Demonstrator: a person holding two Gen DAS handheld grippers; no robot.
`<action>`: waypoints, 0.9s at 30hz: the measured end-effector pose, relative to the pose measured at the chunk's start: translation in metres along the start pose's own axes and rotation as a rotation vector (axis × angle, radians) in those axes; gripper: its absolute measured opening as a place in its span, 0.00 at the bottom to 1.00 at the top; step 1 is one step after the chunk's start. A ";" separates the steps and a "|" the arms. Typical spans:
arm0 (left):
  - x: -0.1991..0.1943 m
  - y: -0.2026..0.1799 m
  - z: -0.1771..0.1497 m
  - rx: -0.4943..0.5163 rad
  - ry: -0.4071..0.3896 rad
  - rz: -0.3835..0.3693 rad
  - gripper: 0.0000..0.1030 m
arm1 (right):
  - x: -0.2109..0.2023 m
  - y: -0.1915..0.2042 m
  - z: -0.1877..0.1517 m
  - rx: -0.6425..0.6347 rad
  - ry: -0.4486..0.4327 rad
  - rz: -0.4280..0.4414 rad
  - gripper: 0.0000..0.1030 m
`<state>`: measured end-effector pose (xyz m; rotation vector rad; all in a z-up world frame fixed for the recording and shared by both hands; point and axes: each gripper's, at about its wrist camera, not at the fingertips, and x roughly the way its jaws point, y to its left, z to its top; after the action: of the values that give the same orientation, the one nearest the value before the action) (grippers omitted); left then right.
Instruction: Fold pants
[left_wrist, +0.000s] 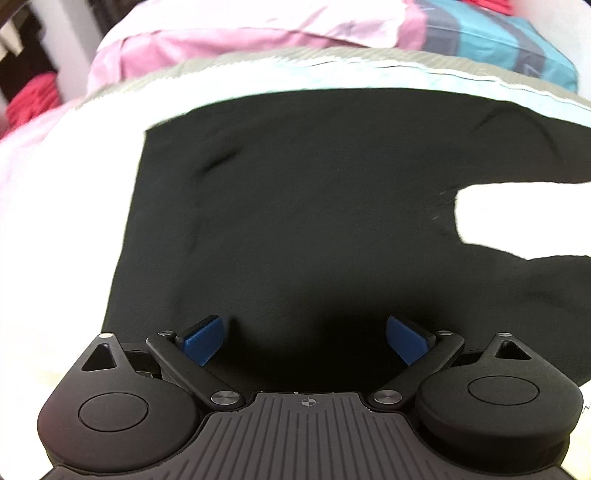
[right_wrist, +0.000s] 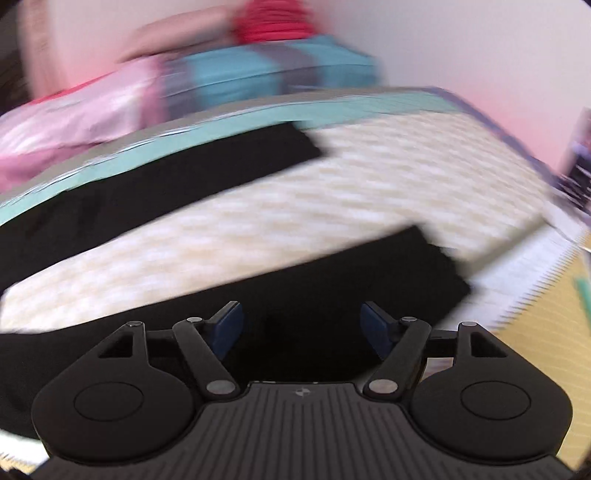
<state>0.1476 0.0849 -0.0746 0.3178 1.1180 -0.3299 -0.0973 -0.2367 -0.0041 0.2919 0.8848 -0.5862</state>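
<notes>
- Pink bedding (left_wrist: 207, 40) and a teal pillow (left_wrist: 517, 37) lie behind the white bed (left_wrist: 55, 221).
- Black pants (left_wrist: 295, 203) lie flat on it.
- Left gripper (left_wrist: 304, 341) is wide open above the top part.
- Only the blurry right view shows both legs; right gripper (right_wrist: 302, 334) is open over one.

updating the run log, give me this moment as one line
stage: pre-fold | black pants flat on bed, legs apart | left gripper open | right gripper open | grasp: none

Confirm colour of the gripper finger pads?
Blue pads on both grippers, mounted on black linkages; clearest in the left wrist view.
</notes>
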 end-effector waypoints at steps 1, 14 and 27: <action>0.004 -0.006 0.003 0.018 0.000 0.006 1.00 | 0.001 0.015 -0.001 -0.030 0.009 0.033 0.74; 0.001 0.053 -0.030 -0.045 0.035 -0.003 1.00 | -0.014 0.074 -0.028 -0.317 0.188 0.226 0.79; 0.023 0.072 -0.032 -0.132 -0.002 0.079 1.00 | 0.005 0.289 -0.054 -0.811 0.201 0.665 0.68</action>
<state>0.1602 0.1608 -0.1029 0.2435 1.1165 -0.1855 0.0418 0.0196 -0.0402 -0.1066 1.0747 0.4364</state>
